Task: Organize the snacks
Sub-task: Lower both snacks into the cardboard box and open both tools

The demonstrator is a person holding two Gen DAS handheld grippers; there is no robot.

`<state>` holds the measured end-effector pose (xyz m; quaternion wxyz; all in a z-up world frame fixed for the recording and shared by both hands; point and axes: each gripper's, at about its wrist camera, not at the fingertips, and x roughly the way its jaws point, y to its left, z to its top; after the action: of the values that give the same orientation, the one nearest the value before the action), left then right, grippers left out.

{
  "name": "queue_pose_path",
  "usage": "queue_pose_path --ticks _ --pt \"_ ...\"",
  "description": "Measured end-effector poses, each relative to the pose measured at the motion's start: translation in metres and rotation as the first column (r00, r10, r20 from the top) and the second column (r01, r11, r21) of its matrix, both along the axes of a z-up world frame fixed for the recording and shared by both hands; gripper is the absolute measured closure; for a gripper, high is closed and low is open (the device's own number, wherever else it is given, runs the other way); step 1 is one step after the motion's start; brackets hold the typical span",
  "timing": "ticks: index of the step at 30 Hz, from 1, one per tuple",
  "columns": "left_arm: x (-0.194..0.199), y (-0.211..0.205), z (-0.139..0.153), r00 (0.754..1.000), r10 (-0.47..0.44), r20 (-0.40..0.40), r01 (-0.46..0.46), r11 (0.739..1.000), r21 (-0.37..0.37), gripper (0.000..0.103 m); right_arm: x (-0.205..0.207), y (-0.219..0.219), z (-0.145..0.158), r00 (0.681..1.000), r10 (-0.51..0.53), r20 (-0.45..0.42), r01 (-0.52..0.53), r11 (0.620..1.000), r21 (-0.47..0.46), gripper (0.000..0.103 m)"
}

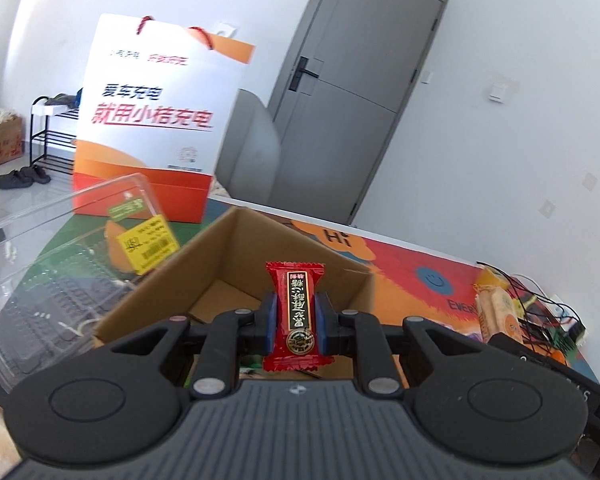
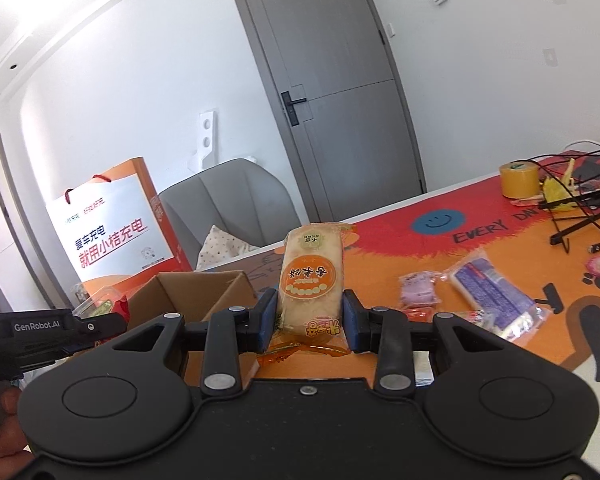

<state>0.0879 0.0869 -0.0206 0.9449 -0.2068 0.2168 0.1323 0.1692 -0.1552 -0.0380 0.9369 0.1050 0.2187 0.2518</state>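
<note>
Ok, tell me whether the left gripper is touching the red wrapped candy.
Touching. The left wrist view shows the left gripper with both blue pads pressed against the sides of the red wrapped candy, holding it upright above the open cardboard box.

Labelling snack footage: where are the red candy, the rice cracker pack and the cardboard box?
red candy [image 1: 296, 314], left wrist view, wrapper middle
rice cracker pack [image 2: 311, 276], right wrist view, orange label
cardboard box [image 1: 236, 248], left wrist view, inner wall
</note>
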Motion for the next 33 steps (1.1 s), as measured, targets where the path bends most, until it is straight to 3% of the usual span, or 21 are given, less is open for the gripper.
queue_pose_path --ticks 8,17,25,29,33 --pt "0.0 0.027 -0.008 0.999 0.048 -0.022 -0.048 0.999 -0.019 0.084 0.001 0.031 0.004 0.999 0.044 0.004 -0.043 0.999 -0.019 0.068" --pt "-0.013 0.043 -0.006 0.996 0.086 -0.014 -0.086 0.996 -0.019 0.076 -0.001 0.064 0.01 0.994 0.108 0.009 -0.107 0.994 -0.037 0.068" --pt "-0.028 0.053 -0.003 0.994 0.11 0.005 -0.11 0.994 -0.026 0.057 -0.004 0.093 0.014 0.986 0.168 -0.013 -0.168 0.985 -0.045 0.067" --pt "-0.031 0.055 -0.003 0.994 0.113 0.001 -0.113 0.993 -0.02 0.049 -0.006 0.102 0.013 0.981 0.185 -0.048 -0.188 0.981 -0.049 0.055" --pt "-0.034 0.055 -0.002 0.993 0.117 0.007 -0.116 0.993 -0.021 0.039 -0.009 0.097 0.012 0.984 0.172 -0.049 -0.175 0.983 -0.056 0.054"
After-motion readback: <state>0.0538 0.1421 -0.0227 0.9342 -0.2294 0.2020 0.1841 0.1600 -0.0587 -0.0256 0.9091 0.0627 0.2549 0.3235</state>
